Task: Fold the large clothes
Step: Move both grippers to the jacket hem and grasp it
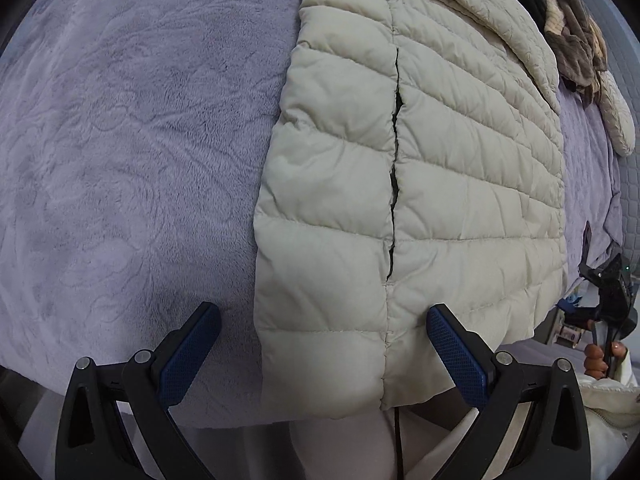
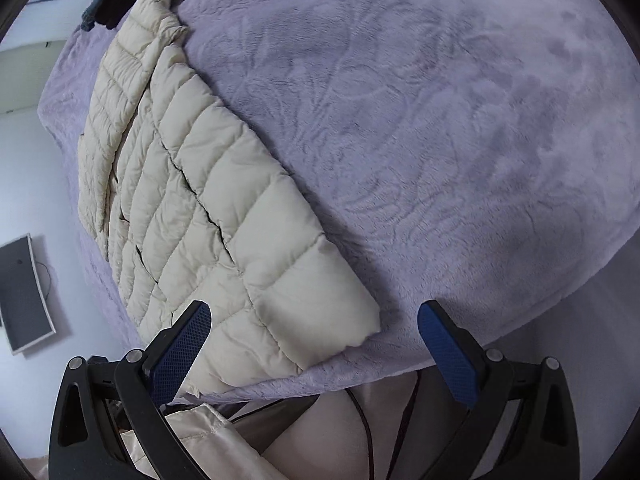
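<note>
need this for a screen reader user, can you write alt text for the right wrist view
A cream quilted puffer jacket lies flat on a lavender plush blanket, its hem at the blanket's near edge. The open right tool hovers just above that hem, holding nothing. A dark screen shows at far left.
</note>
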{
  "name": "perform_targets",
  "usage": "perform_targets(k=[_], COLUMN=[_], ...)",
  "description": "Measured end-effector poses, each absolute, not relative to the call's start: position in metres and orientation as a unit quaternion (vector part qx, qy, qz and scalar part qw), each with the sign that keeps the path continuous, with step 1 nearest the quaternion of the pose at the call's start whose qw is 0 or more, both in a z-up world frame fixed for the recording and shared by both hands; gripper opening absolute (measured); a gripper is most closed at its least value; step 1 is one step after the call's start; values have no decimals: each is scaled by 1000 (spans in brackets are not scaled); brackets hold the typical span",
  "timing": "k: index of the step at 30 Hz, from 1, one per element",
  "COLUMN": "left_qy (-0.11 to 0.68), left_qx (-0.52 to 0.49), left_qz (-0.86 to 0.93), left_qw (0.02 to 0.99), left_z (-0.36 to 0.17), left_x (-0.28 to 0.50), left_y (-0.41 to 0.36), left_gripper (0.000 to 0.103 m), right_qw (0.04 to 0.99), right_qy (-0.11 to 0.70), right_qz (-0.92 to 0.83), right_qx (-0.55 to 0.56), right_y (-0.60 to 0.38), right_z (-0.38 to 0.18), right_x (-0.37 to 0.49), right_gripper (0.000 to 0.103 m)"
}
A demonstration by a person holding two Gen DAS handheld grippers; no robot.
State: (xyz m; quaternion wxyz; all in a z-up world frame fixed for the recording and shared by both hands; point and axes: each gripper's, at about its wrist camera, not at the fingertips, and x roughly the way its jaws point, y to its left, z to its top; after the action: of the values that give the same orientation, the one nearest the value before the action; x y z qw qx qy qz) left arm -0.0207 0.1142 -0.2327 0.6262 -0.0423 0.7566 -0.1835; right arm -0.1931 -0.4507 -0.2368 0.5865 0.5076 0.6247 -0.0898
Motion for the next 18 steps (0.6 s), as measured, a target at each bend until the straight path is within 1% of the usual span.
perform_targets(k=[7,12,16,17,18], left_qy=[765,765,765,763,761], left_qx=[-77,-74,-74,-79,-82], left_qz=[-206,-234,-230,-229,-230], left_qw=[605,596,596,599,602], left_z=[-237,-236,-241,-240,-239], left_x=[-25,-31,-29,-29,-29], left_y=[110,96,93,92,92], left_gripper=[103,103,103,102,98], right_qw=[575,574,564,564,566], right_qy=[592,573,573,574,573], right_qz=[-57,-8,7,9,11], right_qx=[562,585,594,593,593], right_y=[-439,-424,-414,-412,-411], right_z=[-252,-253,-258,-258,-256], right_x=[-194,-179,-172,-171,-170], right_gripper=[103,103,103,103,103])
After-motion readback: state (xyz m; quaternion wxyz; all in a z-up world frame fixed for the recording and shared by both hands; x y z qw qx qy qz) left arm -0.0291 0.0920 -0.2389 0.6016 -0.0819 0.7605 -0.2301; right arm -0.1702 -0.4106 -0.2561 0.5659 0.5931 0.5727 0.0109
